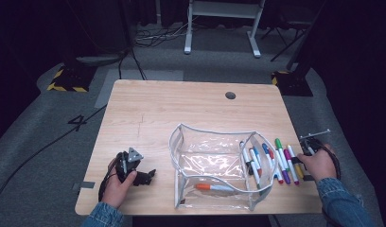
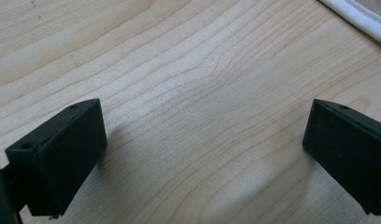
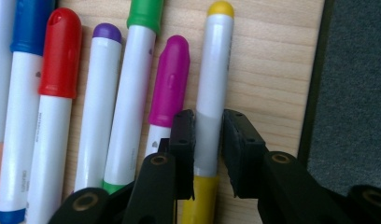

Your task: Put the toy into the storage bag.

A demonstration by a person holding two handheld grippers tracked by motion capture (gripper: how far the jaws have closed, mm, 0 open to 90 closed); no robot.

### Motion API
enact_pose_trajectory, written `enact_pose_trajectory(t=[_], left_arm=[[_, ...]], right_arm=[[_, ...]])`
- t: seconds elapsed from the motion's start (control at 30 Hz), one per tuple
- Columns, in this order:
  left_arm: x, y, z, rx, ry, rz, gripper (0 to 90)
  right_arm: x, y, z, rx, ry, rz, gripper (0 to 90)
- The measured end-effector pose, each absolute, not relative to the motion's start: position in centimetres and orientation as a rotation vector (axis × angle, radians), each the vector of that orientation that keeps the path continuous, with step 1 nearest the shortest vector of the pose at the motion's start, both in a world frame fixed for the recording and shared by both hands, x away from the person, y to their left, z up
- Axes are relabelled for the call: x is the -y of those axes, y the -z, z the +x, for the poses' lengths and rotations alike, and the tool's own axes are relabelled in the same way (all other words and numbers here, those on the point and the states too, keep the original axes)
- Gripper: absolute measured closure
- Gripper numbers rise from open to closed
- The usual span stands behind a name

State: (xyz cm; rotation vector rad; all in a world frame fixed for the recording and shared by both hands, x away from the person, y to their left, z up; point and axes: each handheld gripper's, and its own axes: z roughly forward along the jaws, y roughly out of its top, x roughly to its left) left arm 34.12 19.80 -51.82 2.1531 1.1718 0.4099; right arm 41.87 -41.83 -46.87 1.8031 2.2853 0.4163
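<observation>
Yellow marker (image 3: 212, 84) (flat on the table) points away — right tongs (image 3: 208, 140) clamp its barrel.

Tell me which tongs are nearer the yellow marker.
Right. The right tongs straddle the yellow marker at the table's right edge; the left tongs rest across the clear pouch, far from it.

**Occlusions and cut-offs**

Right tool view: yellow marker (image 3: 212, 88) barrel partly covered by right tool (image 3: 208, 154); pad contact on the far side cannot be confirmed; blue marker (image 3: 20, 116) cut by left edge; left tool view: pouch (image 2: 361, 18) rim clipped at top corner; high view: marker prints too small to read.
</observation>
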Motion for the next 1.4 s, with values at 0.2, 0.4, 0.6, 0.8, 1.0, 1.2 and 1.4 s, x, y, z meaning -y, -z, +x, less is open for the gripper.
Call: enact_pose_trajectory(t=[0.2,0.4,0.6,0.8,1.0,1.2,1.4], left_arm=[[-19.8,51.8,34.1,-1.173,-0.410,2.154,0.1],[-19.8,51.8,34.1,-1.173,-0.409,2.154,0.1],[-19.8,51.8,34.1,-1.173,-0.410,2.154,0.1],[-19.8,51.8,34.1,-1.173,-0.409,2.154,0.1],[-19.8,51.8,34.1,-1.174,-0.410,2.154,0.1],[-19.8,51.8,34.1,-1.173,-0.411,2.152,0.1],[-19.8,51.8,34.1,-1.174,-0.414,2.151,0.1]], right_arm=[[41.4,47.0,42.2,-2.277,-0.374,1.815,76.7],[41.6,44.3,41.6,-2.259,-0.429,1.779,76.7],[41.4,40.1,40.8,-2.268,-0.493,1.689,76.7],[39.9,36.4,39.8,-2.311,-0.555,1.580,76.7],[37.2,32.8,39.0,-2.378,-0.618,1.456,76.7],[33.4,29.9,38.1,-2.466,-0.659,1.299,76.7],[29.6,27.6,37.1,-2.538,-0.704,1.148,76.7]])
